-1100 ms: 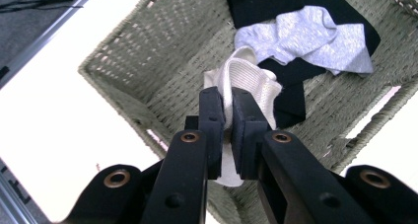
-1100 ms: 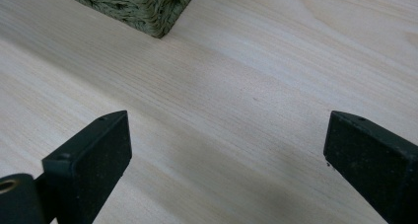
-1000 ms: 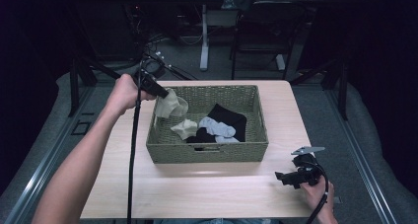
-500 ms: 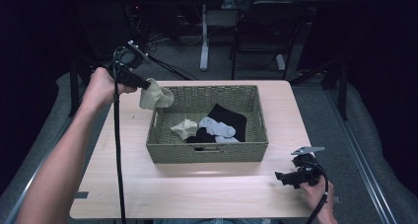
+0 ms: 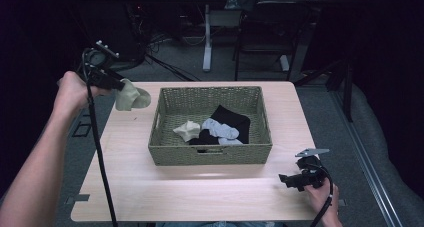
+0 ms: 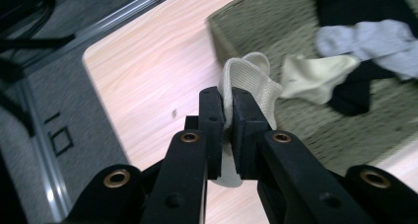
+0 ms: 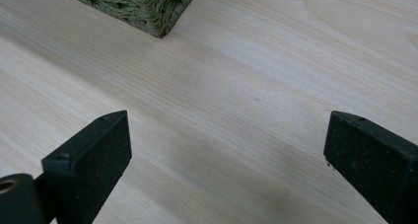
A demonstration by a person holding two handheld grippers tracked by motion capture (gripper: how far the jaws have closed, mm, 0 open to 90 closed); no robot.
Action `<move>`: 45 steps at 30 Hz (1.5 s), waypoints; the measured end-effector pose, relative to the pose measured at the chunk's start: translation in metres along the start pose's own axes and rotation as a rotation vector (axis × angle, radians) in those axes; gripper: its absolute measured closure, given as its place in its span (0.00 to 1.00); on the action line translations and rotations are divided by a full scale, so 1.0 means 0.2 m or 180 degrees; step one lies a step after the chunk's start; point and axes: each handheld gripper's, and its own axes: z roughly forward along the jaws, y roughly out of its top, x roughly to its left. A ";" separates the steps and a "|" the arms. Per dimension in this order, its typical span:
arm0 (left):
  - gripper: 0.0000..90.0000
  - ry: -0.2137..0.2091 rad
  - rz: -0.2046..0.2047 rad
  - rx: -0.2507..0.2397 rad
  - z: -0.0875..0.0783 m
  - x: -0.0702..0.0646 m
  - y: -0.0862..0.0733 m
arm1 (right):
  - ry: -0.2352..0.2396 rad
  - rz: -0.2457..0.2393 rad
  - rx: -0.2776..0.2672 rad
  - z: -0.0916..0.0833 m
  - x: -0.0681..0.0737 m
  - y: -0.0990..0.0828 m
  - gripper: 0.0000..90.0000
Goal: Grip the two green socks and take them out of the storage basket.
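Cream sock [image 5: 131, 97] pinched in left gripper [image 5: 120, 85], hanging off the basket's left side.

Sock sits above the table's [image 5: 200, 197] far-left corner, just clear of the wicker basket [image 5: 210, 156] rim; bare wood below it, floor edge close behind the hand. Right gripper [image 5: 288, 180] rests near the front-right table edge, jaws wide apart on nothing, open tabletop between it and the basket corner.
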 end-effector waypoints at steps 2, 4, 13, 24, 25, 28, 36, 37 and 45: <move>0.94 0.0046 -0.0034 0.0047 0.02 0.04 -0.04 | 0.0005 0.0004 -0.0003 0.00 0.00 0.00 0.04; 0.94 0.0037 -0.0068 0.0087 0.04 0.07 -0.07 | 0.0025 0.0040 -0.0041 0.00 0.00 0.00 0.04; 0.94 0.0042 -0.0261 0.0284 0.21 0.15 -0.22 | 0.0018 0.0016 -0.0034 0.00 0.00 0.00 0.04; 0.94 -0.0085 -0.0375 0.0557 0.50 0.14 -0.37 | 0.0009 0.0007 -0.0017 0.00 0.00 0.00 0.04; 0.94 -0.0117 -0.0391 0.0583 0.53 0.14 -0.39 | 0.0016 0.0005 -0.0016 0.00 0.00 0.00 0.04; 0.94 -0.0179 -0.0440 0.0641 0.62 0.14 -0.44 | 0.0021 0.0000 -0.0038 0.00 0.00 0.00 0.04; 0.93 -0.0252 -0.0589 0.0789 0.82 0.13 -0.53 | 0.0020 -0.0003 -0.0033 0.01 0.00 0.00 0.04; 0.93 -0.0265 -0.0635 0.0794 0.84 0.13 -0.54 | 0.0034 0.0000 -0.0034 0.01 0.00 0.00 0.04; 0.89 -0.0289 -0.0732 0.0798 0.92 0.13 -0.58 | 0.0018 -0.0007 -0.0037 0.00 0.00 0.00 0.04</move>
